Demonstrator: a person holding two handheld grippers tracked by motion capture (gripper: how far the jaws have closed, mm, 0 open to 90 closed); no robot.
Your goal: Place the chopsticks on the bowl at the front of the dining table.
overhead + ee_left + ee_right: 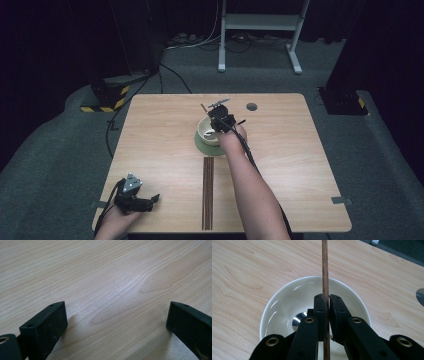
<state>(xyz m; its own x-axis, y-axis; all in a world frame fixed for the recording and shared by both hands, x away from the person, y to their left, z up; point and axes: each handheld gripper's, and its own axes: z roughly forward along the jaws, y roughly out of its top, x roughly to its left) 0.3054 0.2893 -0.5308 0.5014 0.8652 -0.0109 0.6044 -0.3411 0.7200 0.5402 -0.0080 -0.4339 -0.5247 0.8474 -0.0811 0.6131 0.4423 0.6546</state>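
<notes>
Chopstick (325, 267) is what I hold in my right gripper (328, 301), jaws pinched tight on the brown wooden stick, which runs straight up between them in the right gripper view and on past their tips. Below the jaws sits a white bowl (287, 293), glossy inside, with something shiny and metallic (298, 320) low in it that I cannot identify, half hidden by the gripper. In the high view my right gripper (220, 119) hangs over that bowl (204, 131) near the middle of the table (300, 165), the chopstick's (203, 107) far end poking out up and left of it. The bowl rests on a green saucer (202, 146) whose rim shows on the near side. Just in front of the saucer, more dark chopsticks (208, 192) lie together in a tight row, running toward the table's near edge. My right forearm (252, 195) stretches across the table beside them. My left gripper (154, 199) rests at the near left corner, well apart from the bowl. In the left gripper view its jaws stand wide, with bare wood grain (112, 290) between them and nothing held.
</notes>
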